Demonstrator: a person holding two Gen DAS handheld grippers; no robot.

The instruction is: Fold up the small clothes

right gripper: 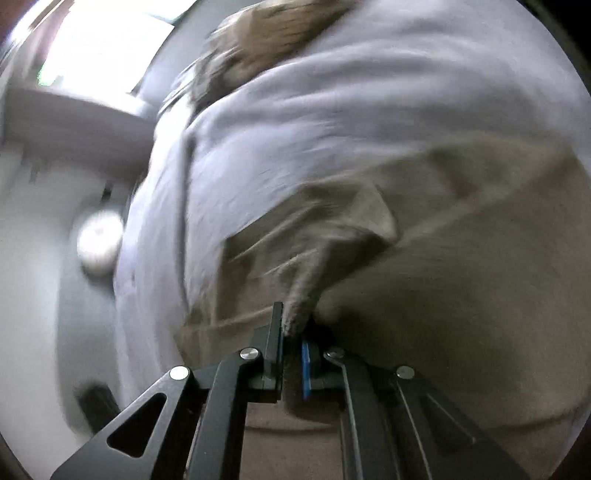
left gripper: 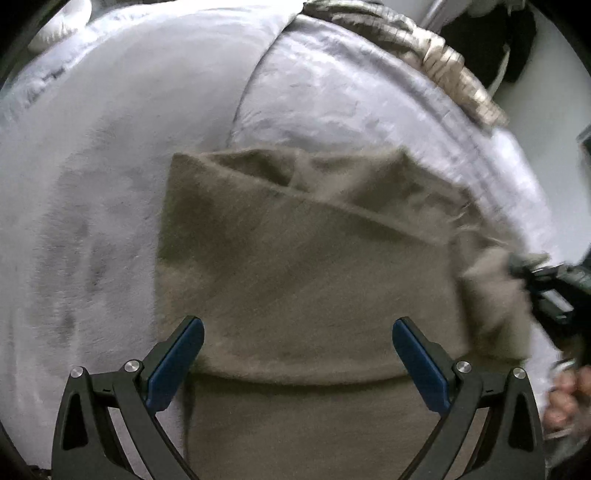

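A small taupe garment (left gripper: 303,273) lies on a pale lilac blanket (left gripper: 110,155), one layer folded over with a diagonal edge across its upper part. My left gripper (left gripper: 297,332) hovers over the garment's near half, open wide, its blue pads apart with nothing between them. In the right wrist view the same taupe garment (right gripper: 461,266) fills the right side. My right gripper (right gripper: 291,325) is shut on a bunched edge of it, cloth pinched between the blue pads. That right gripper (left gripper: 532,273) also shows at the garment's right edge in the left wrist view.
A beige knitted cloth (left gripper: 424,48) lies along the bed's far right edge, seen again as a beige knitted cloth (right gripper: 280,33) at the top of the right view. A hand (left gripper: 569,398) appears at the lower right. Pale floor (right gripper: 44,295) lies beyond the bed edge.
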